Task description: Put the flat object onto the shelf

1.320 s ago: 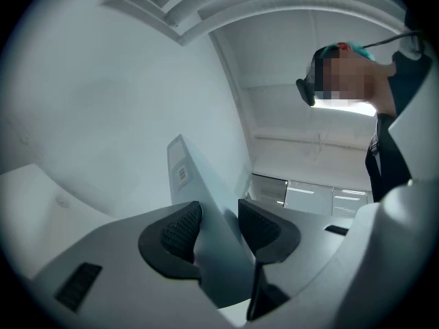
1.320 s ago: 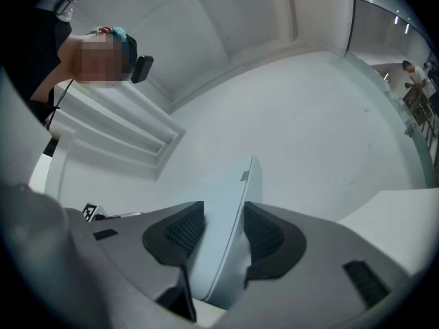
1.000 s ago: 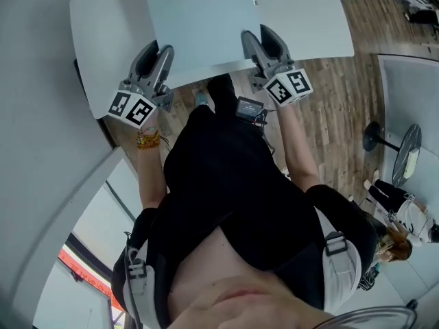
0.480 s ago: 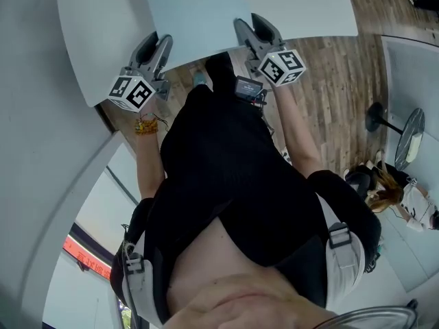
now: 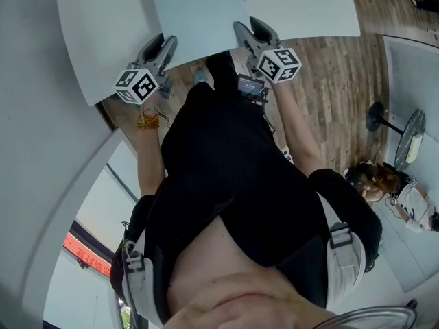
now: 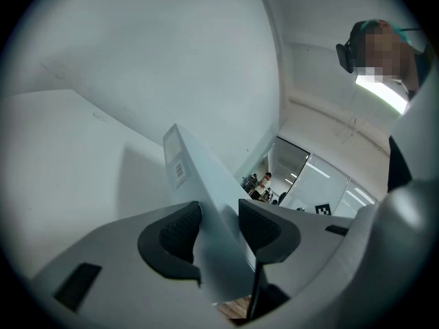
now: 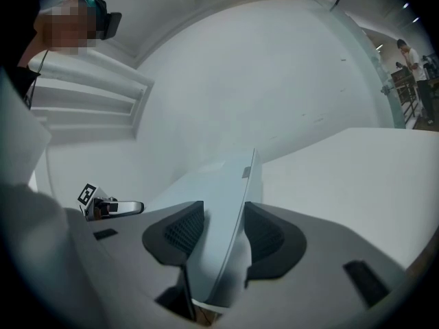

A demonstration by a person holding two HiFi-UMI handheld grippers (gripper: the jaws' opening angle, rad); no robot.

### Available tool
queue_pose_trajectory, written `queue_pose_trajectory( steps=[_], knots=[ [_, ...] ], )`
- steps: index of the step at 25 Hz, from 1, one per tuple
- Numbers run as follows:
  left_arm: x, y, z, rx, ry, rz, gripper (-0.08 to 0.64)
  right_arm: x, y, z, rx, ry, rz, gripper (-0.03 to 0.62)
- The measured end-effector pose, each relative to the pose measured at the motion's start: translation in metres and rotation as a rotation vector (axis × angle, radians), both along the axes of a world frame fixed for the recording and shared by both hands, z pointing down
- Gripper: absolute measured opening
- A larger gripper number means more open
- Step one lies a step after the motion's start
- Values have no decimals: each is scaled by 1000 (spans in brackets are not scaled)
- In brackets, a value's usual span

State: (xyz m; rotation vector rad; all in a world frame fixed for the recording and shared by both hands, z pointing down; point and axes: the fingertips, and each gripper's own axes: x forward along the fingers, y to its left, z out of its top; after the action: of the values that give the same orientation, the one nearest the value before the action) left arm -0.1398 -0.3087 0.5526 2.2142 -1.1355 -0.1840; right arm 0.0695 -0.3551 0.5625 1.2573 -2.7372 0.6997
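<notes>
The left gripper is clamped on the near left edge of a pale blue-grey, thin, stiff-looking flat panel. In the left gripper view its two dark ribbed pads press on opposite faces of the panel, just near of a small barcode label. The flat panel is held off the ground between both grippers and reaches far over a white flat surface, which is probably the shelf.

I judge the panel light but broad: it keeps its plane with no sag, so it should handle as a rigid board. Its smooth faces could slide in the pads if it tilts, and one gripper alone would let it swing. A hold at the two near corners, as now, looks sound.

The right gripper is closed on the near right edge in the same way, one pad on each face of the panel.

Nothing lies on the white surface under the panel that I can see. A wall rises close on the left. To the right there is brown wooden plank flooring, then a round black pedestal base. A crouching person is well apart from the work.
</notes>
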Motion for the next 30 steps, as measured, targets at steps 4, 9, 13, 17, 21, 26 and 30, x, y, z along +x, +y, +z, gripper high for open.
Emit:
queue_pose_trajectory(
  steps=[4,9,13,17,21,26,30],
  knots=[
    [4,-5,13,-48,-19,8,186,3,-5,15,-39,12,-6,183],
    [5,-12,29,-101,-34,18,186,3,-11,34,-84,29,-10,183],
    [5,-16,44,-150,-49,30,186,2,-15,47,-119,53,-20,183],
    [6,-17,60,-215,-56,52,186,1,-18,56,-135,86,-30,183],
    [3,-25,64,-251,-63,51,186,-2,-28,55,-135,104,-37,183],
    [0,-46,63,-269,-62,35,190,-5,-49,51,-129,108,-33,184],
    [-2,-55,63,-265,-58,29,193,-7,-59,53,-136,109,-37,186]
  ],
)
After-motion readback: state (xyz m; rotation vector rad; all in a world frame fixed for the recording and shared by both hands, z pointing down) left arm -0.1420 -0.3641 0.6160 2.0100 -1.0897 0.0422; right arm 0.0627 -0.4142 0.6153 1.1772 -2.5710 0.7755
